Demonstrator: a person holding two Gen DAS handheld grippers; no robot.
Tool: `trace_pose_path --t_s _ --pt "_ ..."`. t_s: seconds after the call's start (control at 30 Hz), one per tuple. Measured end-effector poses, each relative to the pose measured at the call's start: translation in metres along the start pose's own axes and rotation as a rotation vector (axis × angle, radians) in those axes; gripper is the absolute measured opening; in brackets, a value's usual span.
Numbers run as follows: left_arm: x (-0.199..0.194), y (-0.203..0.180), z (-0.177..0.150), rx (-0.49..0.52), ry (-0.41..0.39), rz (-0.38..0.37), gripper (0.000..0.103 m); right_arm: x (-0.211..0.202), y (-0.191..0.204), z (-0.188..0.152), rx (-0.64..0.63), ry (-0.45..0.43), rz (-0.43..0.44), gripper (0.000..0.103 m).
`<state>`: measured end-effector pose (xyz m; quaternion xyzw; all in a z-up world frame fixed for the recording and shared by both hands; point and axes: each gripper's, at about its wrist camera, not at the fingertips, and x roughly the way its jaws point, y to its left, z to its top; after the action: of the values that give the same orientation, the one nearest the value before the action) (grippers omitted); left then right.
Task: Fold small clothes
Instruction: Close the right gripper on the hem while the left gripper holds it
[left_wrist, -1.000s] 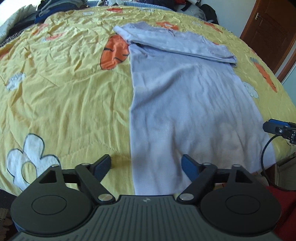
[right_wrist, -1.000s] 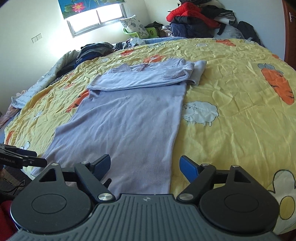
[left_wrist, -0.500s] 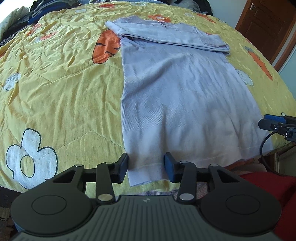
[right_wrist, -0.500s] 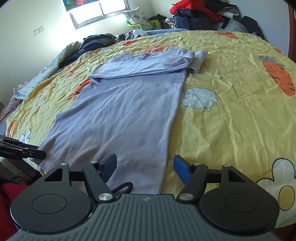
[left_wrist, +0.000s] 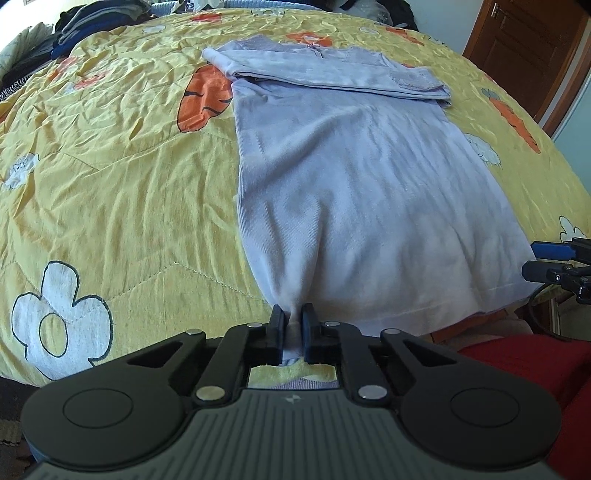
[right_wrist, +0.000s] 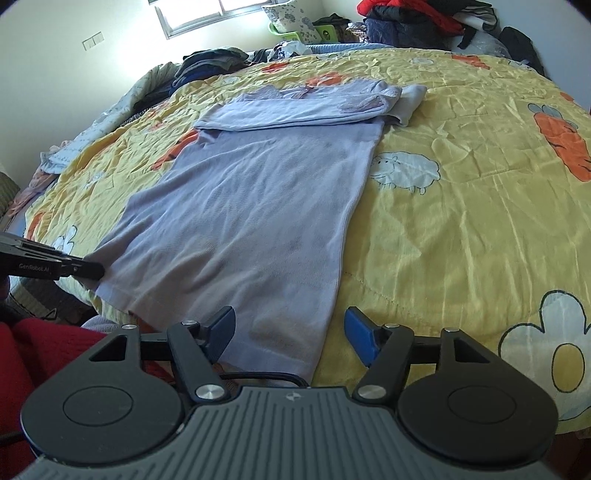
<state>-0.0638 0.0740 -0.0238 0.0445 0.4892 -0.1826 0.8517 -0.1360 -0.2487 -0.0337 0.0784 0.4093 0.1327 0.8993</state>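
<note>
A lilac knit garment (left_wrist: 354, 177) lies flat and long on a crumpled yellow quilt (left_wrist: 110, 184) printed with orange carrots, white flowers and sheep. Its sleeves are folded across the far end in a soft band; the ribbed body runs toward the near edge of the bed, where the hem hangs slightly over.

The left gripper (left_wrist: 292, 320) has its black jaws closing on the near left corner of the hem, and the fabric is pinched into a narrow gathered pleat between the pads (creases fan away from the pinch).

The right gripper (right_wrist: 290, 334) stands wide apart, its blue-padded jaws straddling the near right corner of the hem without pressing it.

Heaped dark and red clothes (right_wrist: 417, 22) sit at the far side.
</note>
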Motion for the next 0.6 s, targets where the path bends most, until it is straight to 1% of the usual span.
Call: trace_pose_path --t_s 0.03,0.13,0.2,0.23,0.27,0.37,0.47,0.6 --pt "0.0 0.0 0.0 0.002 0.0 0.001 0.009 0.0 0.001 -0.001 -0.006 0.002 0.004 0.069" --pt "0.0 -0.001 0.0 0.015 -0.004 0.006 0.009 -0.001 0.006 -0.002 -0.03 0.012 0.005 0.056" --pt "0.0 -0.003 0.0 0.023 -0.009 0.011 0.009 -0.001 0.01 -0.003 -0.05 0.012 -0.022 0.044" --pt "0.0 -0.003 -0.001 0.026 -0.01 0.013 0.009 -0.001 0.011 -0.004 -0.065 0.012 -0.04 0.039" --pt "0.0 -0.004 -0.001 0.028 -0.012 0.014 0.009 -0.001 0.011 -0.004 -0.073 0.014 -0.046 0.029" --pt "0.001 -0.004 -0.001 0.031 -0.015 0.016 0.009 0.0 0.01 -0.004 -0.075 0.014 -0.037 0.016" --pt "0.0 -0.003 -0.001 0.021 -0.022 0.011 0.007 -0.001 0.008 -0.004 -0.055 0.001 -0.019 0.01" --pt "-0.002 -0.003 -0.001 0.012 -0.031 0.008 0.006 -0.008 -0.001 0.001 0.029 -0.038 0.058 0.009"
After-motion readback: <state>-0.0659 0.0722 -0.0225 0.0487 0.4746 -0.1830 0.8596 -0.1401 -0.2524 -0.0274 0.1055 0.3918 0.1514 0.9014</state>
